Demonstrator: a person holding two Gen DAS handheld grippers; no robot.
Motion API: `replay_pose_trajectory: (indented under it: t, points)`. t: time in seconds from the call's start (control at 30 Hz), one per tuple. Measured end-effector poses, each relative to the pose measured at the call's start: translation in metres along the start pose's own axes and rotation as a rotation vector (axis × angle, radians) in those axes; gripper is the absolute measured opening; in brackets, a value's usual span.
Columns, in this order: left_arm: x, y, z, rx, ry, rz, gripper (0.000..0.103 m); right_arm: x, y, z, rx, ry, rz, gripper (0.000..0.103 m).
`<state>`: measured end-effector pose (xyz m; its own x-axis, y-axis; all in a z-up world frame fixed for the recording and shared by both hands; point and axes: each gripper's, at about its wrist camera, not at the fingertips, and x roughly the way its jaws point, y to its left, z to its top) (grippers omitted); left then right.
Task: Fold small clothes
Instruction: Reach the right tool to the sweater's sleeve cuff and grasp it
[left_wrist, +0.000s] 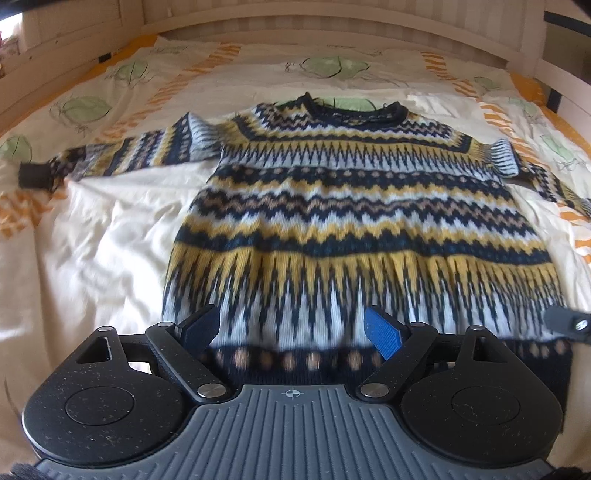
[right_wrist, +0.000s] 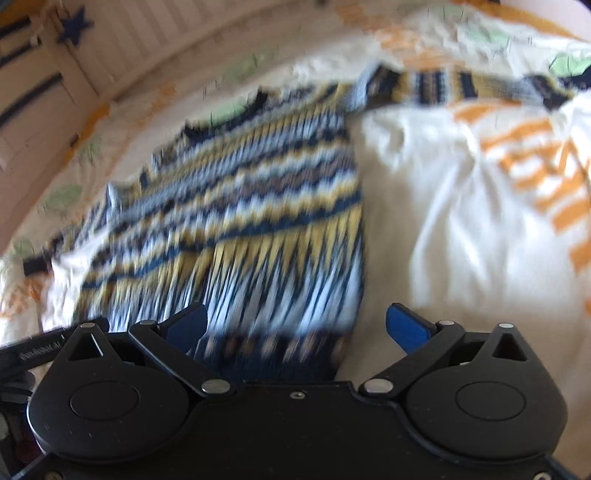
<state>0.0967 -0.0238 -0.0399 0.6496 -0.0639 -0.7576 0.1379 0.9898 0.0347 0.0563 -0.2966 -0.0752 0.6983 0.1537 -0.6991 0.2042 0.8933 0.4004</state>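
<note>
Two grippers are in my hands, and both have their fingers spread wide with nothing held in them. My left gripper (left_wrist: 291, 332) hangs just over the bottom edge of a knitted wool sweater with zigzag stripes in dark blue, yellow, pale blue and tan (left_wrist: 354, 206). The sweater lies flat and face up on a bed with a cream cover printed with green leaves and orange stripes (left_wrist: 103, 229). It stretches away from my left fingers (left_wrist: 382, 334), with its dark blue neck hole at the far end. One sleeve reaches out far to the left of my left fingers. The other sleeve reaches out to the right, and its end runs out of the left wrist view.

My right gripper (right_wrist: 295, 328) hangs over the bottom right corner of the sweater. The sweater's dark hem with tan dots sits between my right fingers, closer to the left one. My right blue finger pad (right_wrist: 404, 328) is over the bare cream cover, just beside the sweater's side edge. I cannot tell if any finger touches the wool. This view is blurry. Far ahead of my right fingers and off to the right, a sleeve lies across the cover.

Behind the bed, past the neck hole, stands a pale wall of wooden boards (left_wrist: 280, 22).
</note>
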Motion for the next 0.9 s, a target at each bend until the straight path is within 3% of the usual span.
replay_pose_trajectory:
  t: [0.17,0.33,0.53,0.57,0.63,0.77,0.9]
  points:
    - [0.029,-0.005,0.028,0.035,-0.049,-0.003,0.085,0.007,-0.036,0.043,0.001,-0.045,-0.008,0.102]
    - [0.061,-0.009,0.056,0.056,-0.101,0.0,0.085,0.013,-0.083,0.096,0.001,-0.078,-0.165,0.102]
    - [0.1,-0.008,0.074,0.035,-0.088,-0.015,0.085,0.003,-0.149,0.155,0.088,-0.172,-0.42,0.101]
    - [0.106,-0.009,0.073,0.038,-0.078,-0.014,0.085,0.0,-0.16,0.162,0.115,-0.184,-0.446,0.1]
    - [0.118,-0.01,0.07,0.05,-0.046,-0.021,0.085,-0.005,-0.184,0.173,0.185,-0.197,-0.476,0.086]
    - [0.123,-0.012,0.055,0.058,-0.104,-0.019,0.087,-0.009,-0.225,0.183,0.289,-0.211,-0.506,0.079]
    - [0.125,-0.01,0.056,0.063,-0.095,-0.025,0.09,-0.005,-0.251,0.185,0.382,-0.214,-0.501,0.073]
